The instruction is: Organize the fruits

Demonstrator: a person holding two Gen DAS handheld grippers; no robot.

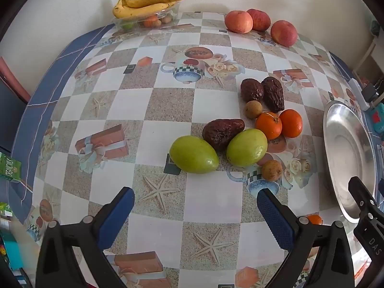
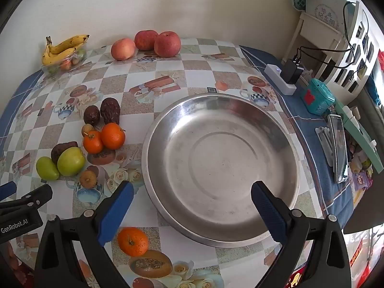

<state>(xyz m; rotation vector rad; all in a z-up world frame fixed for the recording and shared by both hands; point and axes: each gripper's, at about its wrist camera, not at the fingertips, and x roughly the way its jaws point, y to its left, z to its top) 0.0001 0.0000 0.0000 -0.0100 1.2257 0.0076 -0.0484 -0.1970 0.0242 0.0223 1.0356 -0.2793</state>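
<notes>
A cluster of fruit lies mid-table: two green mangoes, dark avocados, two oranges and small brown fruits. My left gripper is open and empty, just in front of the green mangoes. My right gripper is open and empty over the near rim of an empty steel bowl. A lone orange lies by its left finger. The fruit cluster lies left of the bowl. Three apples sit at the back.
Bananas on a clear fruit tray stand at the back left. The bowl's rim shows at the right in the left wrist view. A power strip with charger, a teal box and a phone line the table's right edge.
</notes>
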